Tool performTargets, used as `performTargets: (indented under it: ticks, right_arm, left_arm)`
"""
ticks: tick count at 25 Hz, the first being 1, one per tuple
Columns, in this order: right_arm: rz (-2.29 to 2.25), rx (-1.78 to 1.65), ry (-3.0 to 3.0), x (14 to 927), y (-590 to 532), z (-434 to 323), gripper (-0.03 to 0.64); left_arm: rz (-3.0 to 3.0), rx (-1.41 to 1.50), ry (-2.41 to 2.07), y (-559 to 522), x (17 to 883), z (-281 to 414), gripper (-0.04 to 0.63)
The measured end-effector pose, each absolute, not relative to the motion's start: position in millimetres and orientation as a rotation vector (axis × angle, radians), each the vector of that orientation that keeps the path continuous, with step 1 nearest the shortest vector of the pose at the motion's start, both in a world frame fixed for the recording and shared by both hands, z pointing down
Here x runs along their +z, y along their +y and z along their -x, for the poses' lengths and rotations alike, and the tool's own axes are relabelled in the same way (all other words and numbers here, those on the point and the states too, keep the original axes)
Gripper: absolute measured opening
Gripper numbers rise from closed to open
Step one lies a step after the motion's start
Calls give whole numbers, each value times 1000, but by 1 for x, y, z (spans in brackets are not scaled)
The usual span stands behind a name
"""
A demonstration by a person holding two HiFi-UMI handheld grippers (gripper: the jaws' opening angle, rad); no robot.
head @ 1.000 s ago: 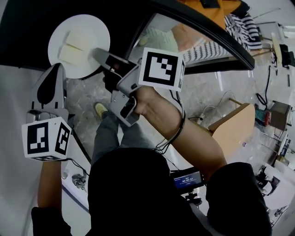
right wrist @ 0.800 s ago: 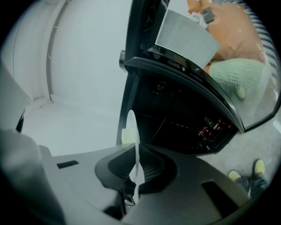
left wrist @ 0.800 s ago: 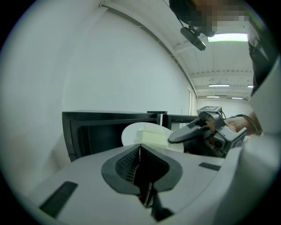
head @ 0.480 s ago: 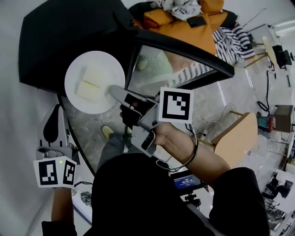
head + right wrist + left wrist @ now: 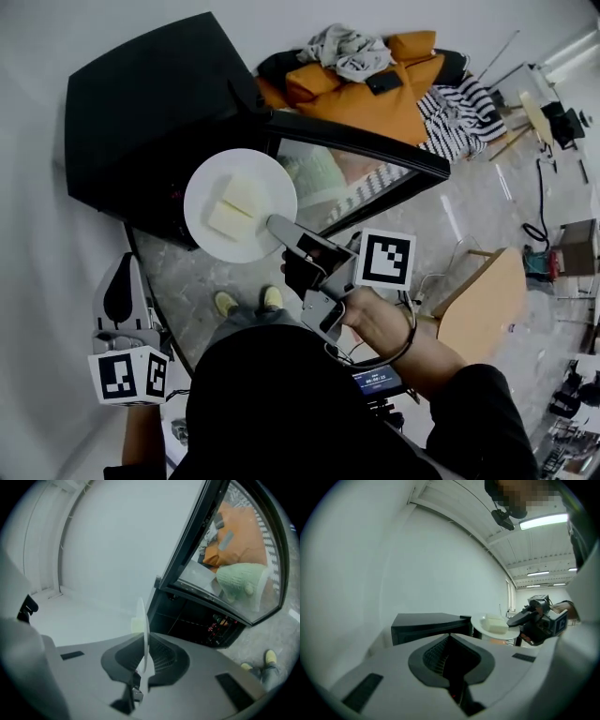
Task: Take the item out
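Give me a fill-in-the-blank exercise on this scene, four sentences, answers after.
1. The right gripper holds the white ____ by its rim.
2. On it lie ____ pale blocks.
3. The door of the black oven stands ____.
4. The left gripper, shut, holds ____.

Missing words: plate; two; open; nothing.

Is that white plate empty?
No: in the head view, two pale blocks of food lie on the white plate, whose rim the right gripper holds.
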State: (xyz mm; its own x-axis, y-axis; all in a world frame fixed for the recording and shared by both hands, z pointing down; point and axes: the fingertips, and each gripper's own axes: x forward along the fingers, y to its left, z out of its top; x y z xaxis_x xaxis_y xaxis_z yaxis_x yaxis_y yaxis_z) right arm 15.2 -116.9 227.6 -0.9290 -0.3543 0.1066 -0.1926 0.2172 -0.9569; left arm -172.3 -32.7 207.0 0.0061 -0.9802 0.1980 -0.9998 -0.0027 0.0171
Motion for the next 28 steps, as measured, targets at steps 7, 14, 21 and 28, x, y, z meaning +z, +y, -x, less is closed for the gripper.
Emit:
performTargets:
  ticks: [7,14,21,28]
  right_arm:
    - [571,-1784,2385,231,-118,-18,26]
    - [547,-1787,2379,231,-118,-15,26]
    - [551,-1787,2387,231,-118,-16,27]
    - [539,-1788,2388,228,-120,-15,26]
  left_arm:
    - [-2126,183,-2098,-39,208,171,5]
    - [-2127,203,-2087,-38,211,168,5]
    - [-2147,195,-2084,-43,207,165,5]
    - [-2148,186,-2074,-46,205,163,5]
